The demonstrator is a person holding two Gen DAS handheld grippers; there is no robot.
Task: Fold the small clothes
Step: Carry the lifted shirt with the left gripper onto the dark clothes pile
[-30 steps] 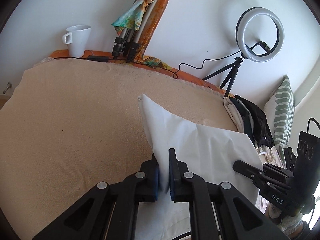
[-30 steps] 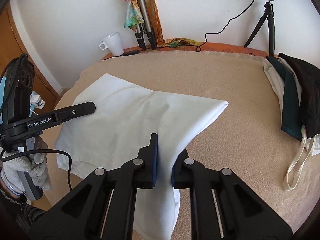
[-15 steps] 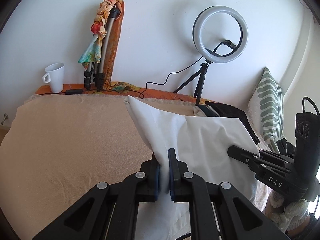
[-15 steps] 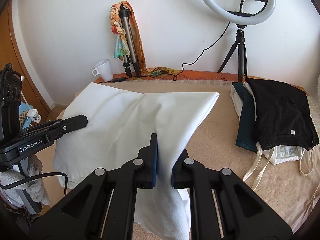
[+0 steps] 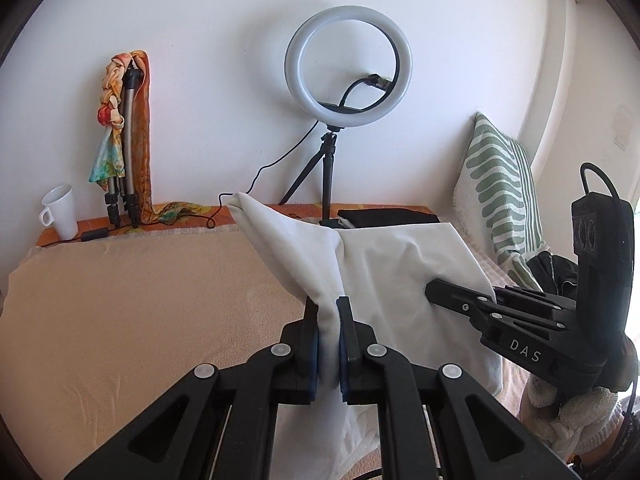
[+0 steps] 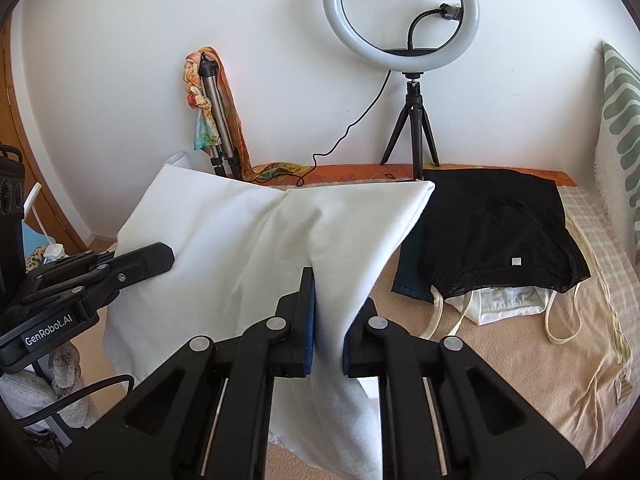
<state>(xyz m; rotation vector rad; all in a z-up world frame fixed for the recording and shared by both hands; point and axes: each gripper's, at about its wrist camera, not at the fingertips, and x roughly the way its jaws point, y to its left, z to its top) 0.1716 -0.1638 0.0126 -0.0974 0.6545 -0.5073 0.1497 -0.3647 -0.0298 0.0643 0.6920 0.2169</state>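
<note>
Left gripper (image 5: 329, 336) had jaws pinching the white cloth (image 5: 404, 264) at its near edge; cloth was lifted off the beige cover (image 5: 140, 300), stretched between both tools. Right gripper (image 6: 329, 322) also pinched it. Further right: black garment (image 6: 496, 224) on the folded pile, striped pillow (image 5: 500, 184).

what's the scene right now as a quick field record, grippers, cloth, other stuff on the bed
left gripper: shut on the white cloth
right gripper: shut on the white cloth
white cloth: lifted, spread between both grippers, lower edge hanging
surface: beige bed cover
pile at right: black garment on top, dark teal piece and white item with straps under it
back ledge: ring light on tripod, white mug, folded tripod with scarf
right edge: green striped pillow
</note>
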